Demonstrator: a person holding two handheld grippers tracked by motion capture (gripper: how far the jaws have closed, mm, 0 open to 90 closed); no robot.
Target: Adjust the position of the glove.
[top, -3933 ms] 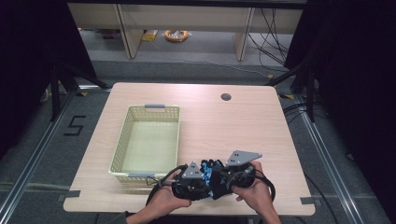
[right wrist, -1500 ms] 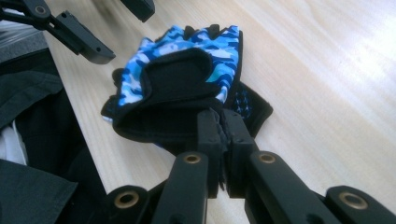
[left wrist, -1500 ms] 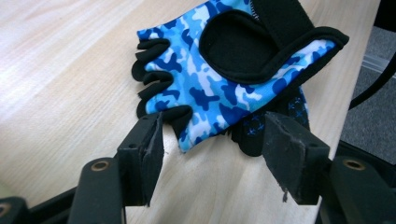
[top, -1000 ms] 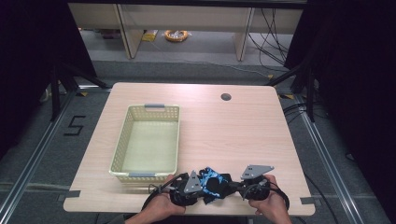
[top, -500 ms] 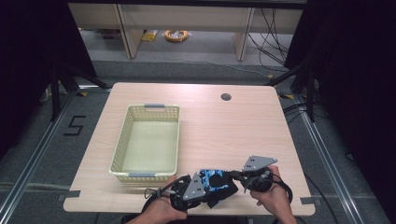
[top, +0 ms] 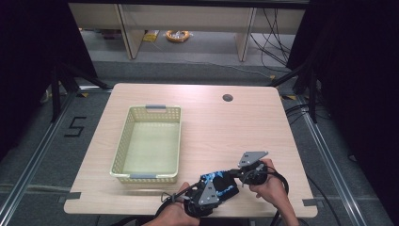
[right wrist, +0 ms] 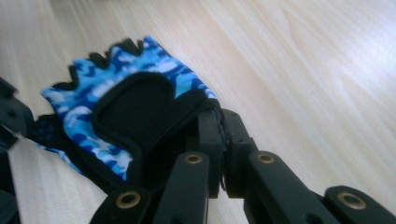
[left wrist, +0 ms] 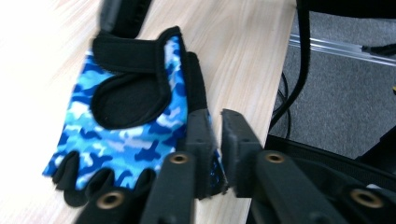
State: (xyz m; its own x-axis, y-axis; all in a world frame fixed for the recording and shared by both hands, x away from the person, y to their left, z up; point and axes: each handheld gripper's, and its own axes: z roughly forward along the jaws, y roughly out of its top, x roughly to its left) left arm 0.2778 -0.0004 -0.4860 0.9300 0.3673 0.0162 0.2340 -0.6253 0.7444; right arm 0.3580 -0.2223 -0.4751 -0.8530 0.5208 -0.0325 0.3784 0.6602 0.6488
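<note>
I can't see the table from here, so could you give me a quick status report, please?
Left gripper and right gripper both shut on the blue camouflage glove. Glove at the table's near edge. Basket to its left, apart. Nothing in the way.

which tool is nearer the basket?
Left. The left tool sits just past the yellow basket's near right corner, clamped on the blue glove; the right tool grips the glove's far side.

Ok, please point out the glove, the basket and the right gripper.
glove (left wrist: 126, 126): left gripper view, on its blue camouflage palm.
basket (top: 162, 109): high view, on its far rim.
right gripper (right wrist: 223, 140): right gripper view, between its fingertips, pinching the glove's edge.
</note>
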